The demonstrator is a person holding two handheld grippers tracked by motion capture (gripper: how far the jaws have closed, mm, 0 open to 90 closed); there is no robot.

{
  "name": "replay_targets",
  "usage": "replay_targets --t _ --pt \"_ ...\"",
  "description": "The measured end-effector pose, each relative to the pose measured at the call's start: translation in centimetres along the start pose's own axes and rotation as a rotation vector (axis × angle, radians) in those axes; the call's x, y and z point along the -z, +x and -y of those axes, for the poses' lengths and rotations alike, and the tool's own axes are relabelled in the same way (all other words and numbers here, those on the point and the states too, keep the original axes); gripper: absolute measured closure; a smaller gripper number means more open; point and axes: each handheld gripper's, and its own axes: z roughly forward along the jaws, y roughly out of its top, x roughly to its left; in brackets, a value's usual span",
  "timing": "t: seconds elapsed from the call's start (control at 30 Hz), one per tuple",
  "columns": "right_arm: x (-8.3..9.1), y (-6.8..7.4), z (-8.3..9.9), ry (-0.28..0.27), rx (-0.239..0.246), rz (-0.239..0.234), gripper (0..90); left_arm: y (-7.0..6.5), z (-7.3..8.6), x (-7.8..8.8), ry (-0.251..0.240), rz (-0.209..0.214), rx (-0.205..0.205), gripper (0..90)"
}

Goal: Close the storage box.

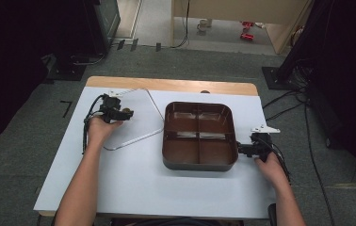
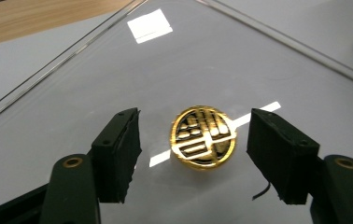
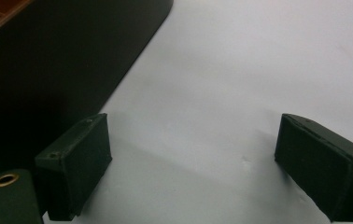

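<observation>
In the left gripper view the left gripper (image 2: 193, 154) stands with its jaws wide apart and nothing held, and a round gold-and-black medallion (image 2: 203, 137) with an openwork pattern lies flat between them on a clear sheet (image 2: 118, 70), so a pick looks about to begin but not yet made. At centre of the high view the brown four-compartment tray (image 1: 199, 162) looks empty, and the right gripper (image 1: 247, 149) rests at its lower right corner, also wide open and empty

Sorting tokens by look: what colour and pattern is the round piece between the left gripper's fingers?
The round piece is gold with black openwork, clearest in the left gripper view.
</observation>
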Motion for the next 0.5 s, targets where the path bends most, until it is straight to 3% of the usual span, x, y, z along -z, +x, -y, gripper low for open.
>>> replay_targets --t 0.13,0.2,0.37,0.4,0.5 --pt "0.0 0.0 0.0 0.0 0.0 0.0 10.1 0.4 0.4 -0.7 0.008 0.002 0.033 39.3" --pt "0.0 0.0 0.0 0.0 0.001 0.0 10.1 0.3 0.5 -0.9 0.018 0.005 0.025 43.9" --pt "0.0 0.0 0.0 0.0 0.001 0.0 10.2 0.0 0.6 -1.1 -0.008 0.015 0.009 51.4" --pt "0.0 0.0 0.0 0.0 0.0 0.0 10.2 -0.1 0.6 -1.1 -0.01 0.022 0.007 58.3" --pt "0.0 0.0 0.0 0.0 0.0 0.0 10.1 -0.2 0.6 -1.1 -0.008 0.016 0.015 58.8"
